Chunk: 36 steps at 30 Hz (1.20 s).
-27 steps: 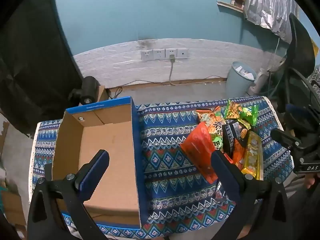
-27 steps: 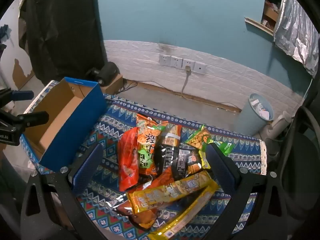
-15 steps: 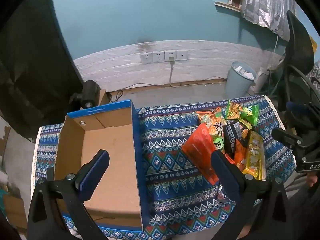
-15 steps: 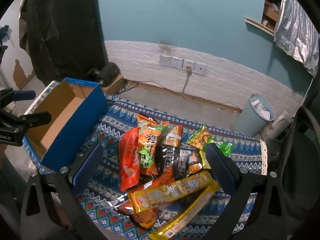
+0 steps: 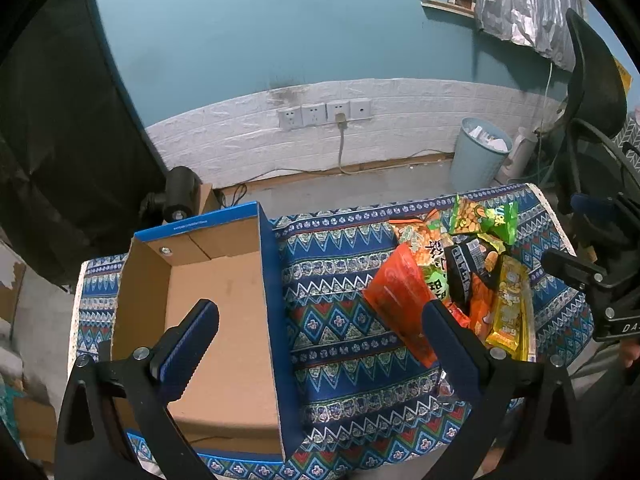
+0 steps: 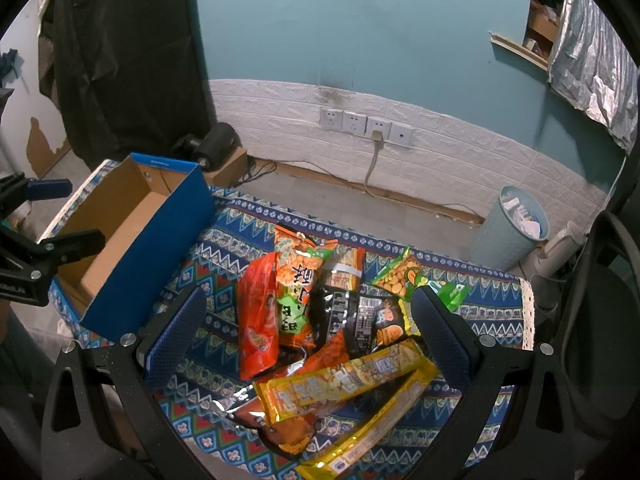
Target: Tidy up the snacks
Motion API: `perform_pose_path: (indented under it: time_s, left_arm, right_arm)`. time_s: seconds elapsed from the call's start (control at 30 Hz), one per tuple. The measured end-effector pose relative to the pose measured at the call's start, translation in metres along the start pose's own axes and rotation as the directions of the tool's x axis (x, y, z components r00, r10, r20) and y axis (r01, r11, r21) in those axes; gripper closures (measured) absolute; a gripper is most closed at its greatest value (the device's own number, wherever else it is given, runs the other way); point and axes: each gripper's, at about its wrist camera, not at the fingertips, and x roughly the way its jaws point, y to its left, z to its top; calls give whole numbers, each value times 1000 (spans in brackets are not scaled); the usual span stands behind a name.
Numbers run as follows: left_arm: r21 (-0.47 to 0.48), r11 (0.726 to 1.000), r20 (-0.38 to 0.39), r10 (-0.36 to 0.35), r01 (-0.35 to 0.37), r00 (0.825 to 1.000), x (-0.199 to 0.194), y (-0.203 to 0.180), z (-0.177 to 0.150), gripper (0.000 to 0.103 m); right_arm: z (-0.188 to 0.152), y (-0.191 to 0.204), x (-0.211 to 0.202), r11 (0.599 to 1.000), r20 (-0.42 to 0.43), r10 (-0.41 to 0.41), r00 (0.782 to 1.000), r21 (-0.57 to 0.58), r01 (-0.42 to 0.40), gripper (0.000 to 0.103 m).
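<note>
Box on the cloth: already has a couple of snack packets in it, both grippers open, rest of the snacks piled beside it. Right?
Not quite. The box holds nothing: the left wrist view shows only its bare cardboard floor. The rest stands: the left gripper and the right gripper are both open, and all the snacks lie in a pile on the cloth beside the box.

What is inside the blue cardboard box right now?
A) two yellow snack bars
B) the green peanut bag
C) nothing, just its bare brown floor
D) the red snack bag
C: both wrist views show the blue cardboard box with only bare brown floor, while the snacks all lie piled on the patterned cloth beside it.
</note>
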Motion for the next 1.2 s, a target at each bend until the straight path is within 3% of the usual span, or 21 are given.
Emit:
perform_pose_path:
  time_s: [1.2]
  left_arm:
    - [-18,999,-32,-27,27,999,1,5,0,1]
  right_arm:
    - [-2,2,10,1000,-40,-6,999,-8,6,3]
